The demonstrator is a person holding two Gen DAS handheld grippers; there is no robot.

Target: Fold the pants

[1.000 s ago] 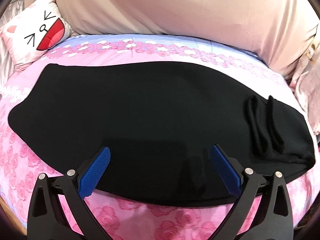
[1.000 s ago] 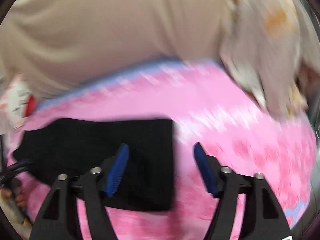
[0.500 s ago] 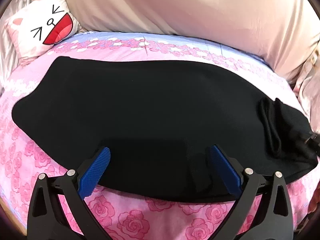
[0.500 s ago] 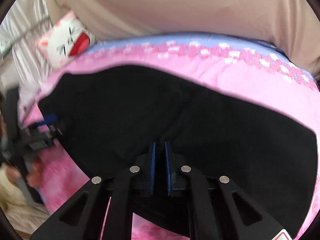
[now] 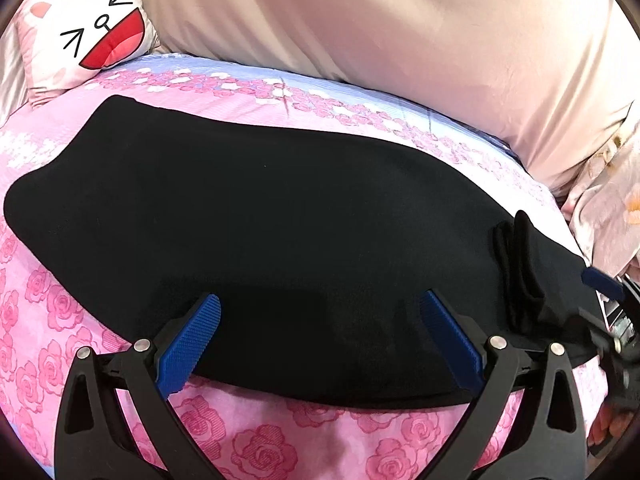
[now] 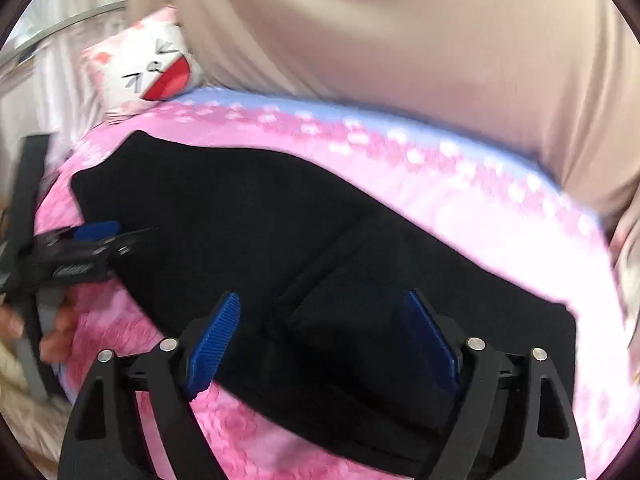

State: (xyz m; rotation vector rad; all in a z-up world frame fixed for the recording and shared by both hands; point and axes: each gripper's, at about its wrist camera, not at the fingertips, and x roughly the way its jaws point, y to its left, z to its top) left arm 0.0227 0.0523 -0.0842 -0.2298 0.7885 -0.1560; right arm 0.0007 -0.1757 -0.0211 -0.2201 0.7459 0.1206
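Note:
Black pants (image 5: 280, 208) lie flat lengthwise across a pink rose-print bed sheet (image 5: 280, 440), with a bunched fold (image 5: 520, 272) near their right end. My left gripper (image 5: 320, 344) is open, its blue pads over the pants' near edge, holding nothing. My right gripper (image 6: 324, 340) is open over the pants' (image 6: 320, 248) right end, above a raised fold. The right gripper also shows at the right edge of the left wrist view (image 5: 608, 300). The left gripper shows at the left of the right wrist view (image 6: 88, 248).
A large beige quilt (image 5: 400, 40) is piled along the far side of the bed. A white cat-face cushion (image 5: 84, 32) sits at the far left. A floral fabric (image 5: 608, 208) lies at the right edge. The sheet's near edge runs below the grippers.
My right gripper, shut half a second ago, has opened over the pants' right end. The left gripper stayed open and shifted slightly; the view tilted a little.

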